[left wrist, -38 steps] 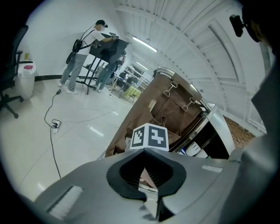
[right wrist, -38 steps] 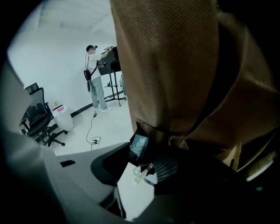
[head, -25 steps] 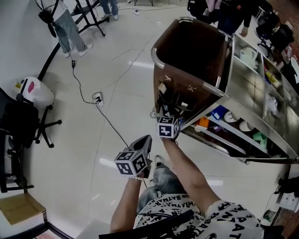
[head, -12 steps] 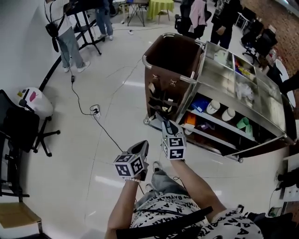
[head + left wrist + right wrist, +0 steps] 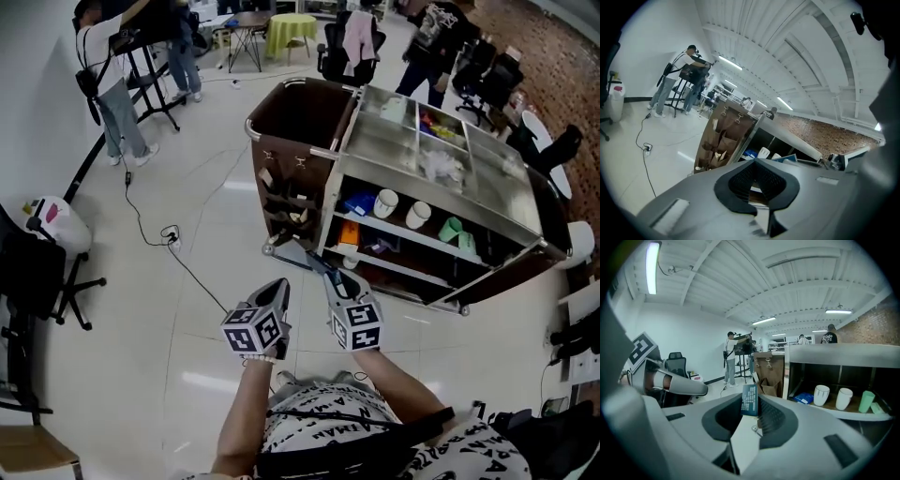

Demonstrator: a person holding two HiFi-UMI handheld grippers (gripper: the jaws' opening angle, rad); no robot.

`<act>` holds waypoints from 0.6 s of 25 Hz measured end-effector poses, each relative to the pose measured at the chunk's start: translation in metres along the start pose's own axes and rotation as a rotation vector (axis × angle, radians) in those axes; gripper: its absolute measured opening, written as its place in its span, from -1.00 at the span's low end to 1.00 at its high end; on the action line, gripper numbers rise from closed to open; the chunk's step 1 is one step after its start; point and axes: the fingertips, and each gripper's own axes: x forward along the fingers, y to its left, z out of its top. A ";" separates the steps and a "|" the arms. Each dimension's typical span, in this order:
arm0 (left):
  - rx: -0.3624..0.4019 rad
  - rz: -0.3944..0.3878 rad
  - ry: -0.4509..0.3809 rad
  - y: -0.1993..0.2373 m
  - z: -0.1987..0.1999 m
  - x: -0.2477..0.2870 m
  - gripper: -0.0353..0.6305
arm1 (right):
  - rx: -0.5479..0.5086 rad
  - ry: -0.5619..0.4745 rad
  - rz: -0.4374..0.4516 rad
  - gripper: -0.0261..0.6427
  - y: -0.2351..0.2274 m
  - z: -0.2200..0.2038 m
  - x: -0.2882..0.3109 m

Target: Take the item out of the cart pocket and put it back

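Cart (image 5: 384, 141): steel, with open shelves; a brown bag (image 5: 302, 105) fills its left end.
Pockets (image 5: 281, 199): brown cloth, hanging on the outer face of the cart's bag end.
Left gripper (image 5: 279, 287): low in front of the cart's bag end, farther from the cart than the other gripper; jaws together, nothing between them.
Right gripper (image 5: 312, 262): just in front of the cart's pockets and clear of them; clamped on the packet.
Packet (image 5: 749, 400): small, dark blue, printed; upright between the right gripper's pads, outside the cart's pockets.
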 end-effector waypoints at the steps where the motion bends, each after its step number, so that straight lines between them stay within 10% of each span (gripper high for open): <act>1: 0.003 -0.003 -0.011 -0.009 -0.001 0.003 -0.90 | 0.012 0.002 -0.004 -0.63 -0.005 -0.004 -0.008; 15: 0.069 0.075 -0.004 -0.071 -0.037 0.005 -0.90 | 0.109 0.029 0.069 -0.63 -0.040 -0.026 -0.055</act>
